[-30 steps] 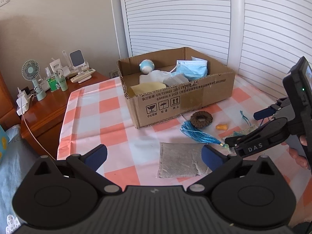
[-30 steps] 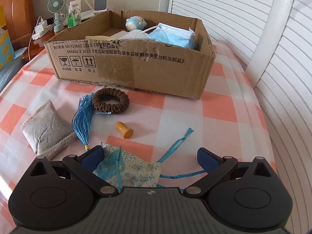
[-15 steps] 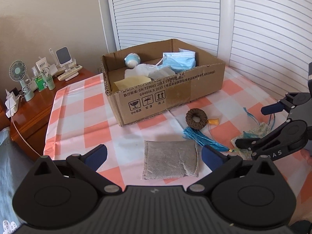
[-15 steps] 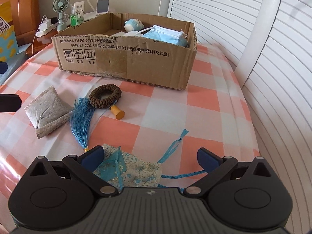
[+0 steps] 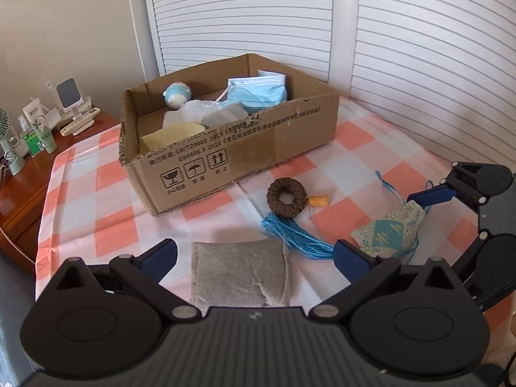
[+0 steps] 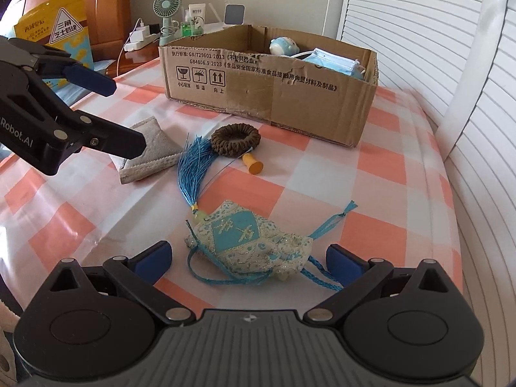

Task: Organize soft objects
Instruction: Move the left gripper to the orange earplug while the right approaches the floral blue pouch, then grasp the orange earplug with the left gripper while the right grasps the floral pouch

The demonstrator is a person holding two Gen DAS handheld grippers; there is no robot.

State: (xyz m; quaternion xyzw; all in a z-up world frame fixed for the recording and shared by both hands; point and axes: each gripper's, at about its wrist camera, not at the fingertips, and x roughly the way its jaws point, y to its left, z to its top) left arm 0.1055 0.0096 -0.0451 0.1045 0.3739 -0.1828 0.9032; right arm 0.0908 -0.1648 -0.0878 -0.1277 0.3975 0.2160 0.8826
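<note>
A grey fabric pouch (image 5: 238, 272) lies on the checked cloth between the open jaws of my left gripper (image 5: 254, 254), which is empty. A blue embroidered sachet (image 6: 248, 242) with a blue tassel (image 6: 192, 174) lies just ahead of my open, empty right gripper (image 6: 246, 256). A brown scrunchie (image 5: 286, 196) and an orange earplug (image 5: 319, 200) lie near the cardboard box (image 5: 258, 148), which holds a face mask (image 5: 256, 92), a small blue toy (image 5: 176, 94) and other soft items. The left gripper also shows in the right wrist view (image 6: 119, 114), over the grey pouch (image 6: 150, 151).
A wooden nightstand (image 5: 19, 187) at the left holds a small fan (image 6: 166, 13), bottles and chargers. White slatted doors (image 5: 419, 48) stand behind and to the right. A yellow snack bag (image 6: 54, 35) stands at the far left in the right wrist view.
Both grippers have pulled back and shifted. The grey pouch now sits between the left jaws, and the sachet lies fully in view ahead of the right jaws.
</note>
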